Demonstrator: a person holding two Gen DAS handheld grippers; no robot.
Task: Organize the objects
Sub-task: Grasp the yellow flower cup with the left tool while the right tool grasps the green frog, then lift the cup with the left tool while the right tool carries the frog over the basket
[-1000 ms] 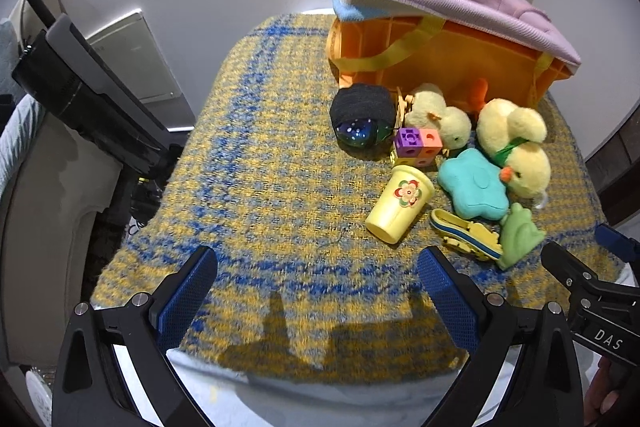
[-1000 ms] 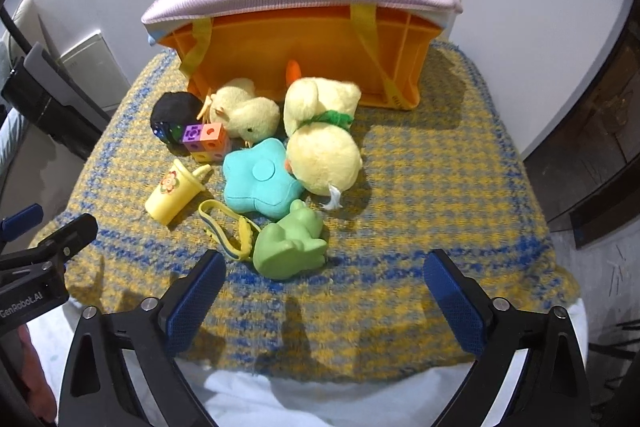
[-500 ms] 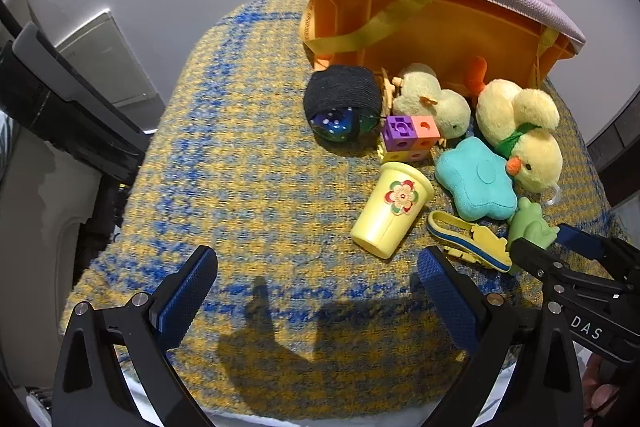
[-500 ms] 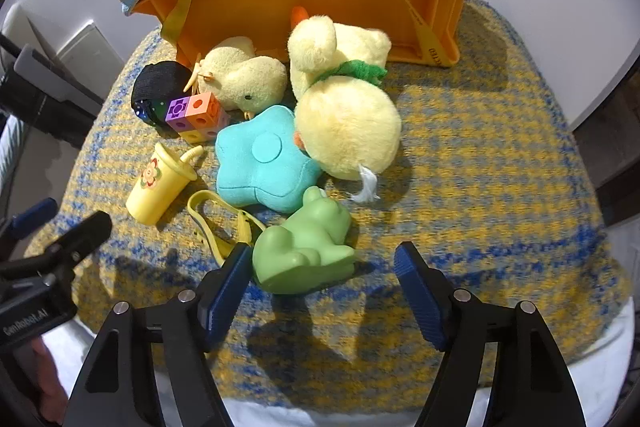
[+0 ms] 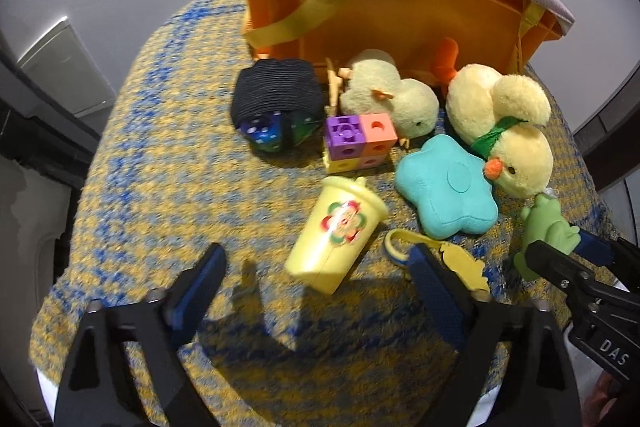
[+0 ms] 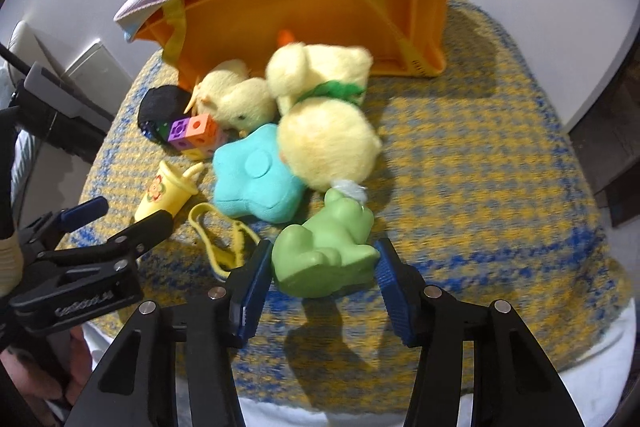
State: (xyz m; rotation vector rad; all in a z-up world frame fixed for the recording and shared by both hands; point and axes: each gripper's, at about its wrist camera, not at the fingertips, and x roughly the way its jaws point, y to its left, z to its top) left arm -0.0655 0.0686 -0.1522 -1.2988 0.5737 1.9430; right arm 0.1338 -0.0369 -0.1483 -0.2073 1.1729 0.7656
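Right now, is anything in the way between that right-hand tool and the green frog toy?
Nothing visible. The green frog already sits between the fingers of the right tool, which have just been closing around it. The teal star cushion and big yellow chick lie just behind it, not in the gap.

Yellow-and-blue woven blanket (image 6: 500,155) covers surface. On it: orange basket (image 6: 304,7) tipped on side, two yellow plush chicks, teal star cushion (image 6: 256,179), green frog (image 6: 328,251), yellow cup (image 5: 336,231), coloured cubes (image 5: 358,141), black bundle (image 5: 276,99), yellow strap (image 6: 216,231).
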